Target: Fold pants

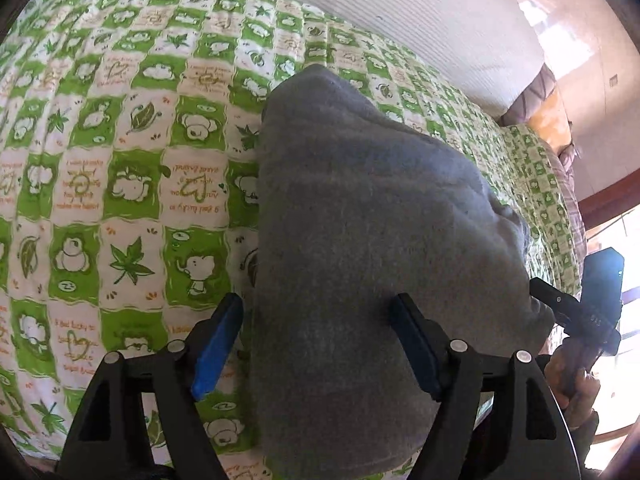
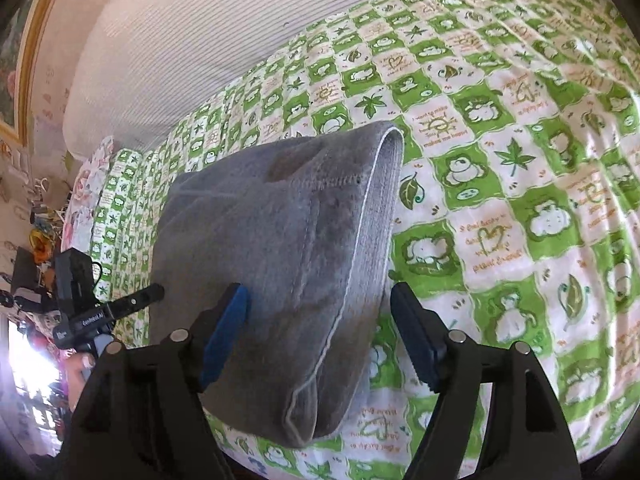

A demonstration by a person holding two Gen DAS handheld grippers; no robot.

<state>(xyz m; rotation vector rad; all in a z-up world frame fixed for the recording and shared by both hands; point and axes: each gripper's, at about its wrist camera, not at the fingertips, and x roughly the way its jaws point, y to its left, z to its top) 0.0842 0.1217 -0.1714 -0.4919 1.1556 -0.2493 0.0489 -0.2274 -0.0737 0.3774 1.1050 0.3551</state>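
Left wrist view, left to right. One bedsheet (image 1: 120,184), green-and-white checks with leaf and animal prints, covers the whole left part. One left gripper (image 1: 316,340) at the lower edge: two fingers, blue pads, spread wide. Its left pad (image 1: 218,344) stands over bare sheet, clear of the cloth. Its right finger sits over the grey cloth; contact cannot be told. Nothing is pinched between the pads.

One pair of grey pants (image 1: 360,240), folded into a thick bundle, lies on the sheet in the middle of the view, running from the lower edge up toward the far side. Above it, one white ribbed cushion or headboard panel (image 1: 420,20). At the far right, one right gripper (image 1: 544,288) seen side-on just beside the bundle's edge, with one hand (image 1: 572,376) on its handle.

Right wrist view, left to right. One framed picture (image 2: 16,60) on the wall. Below it the left gripper (image 2: 156,292) points at the bundle's left edge. The pants (image 2: 280,260) show one pale stitched seam and one folded edge at the top. The right gripper (image 2: 320,336) has two blue-padded fingers standing apart, the bundle's near right part between them, neither pad visibly pressing. Bedsheet (image 2: 520,160) fills the right.
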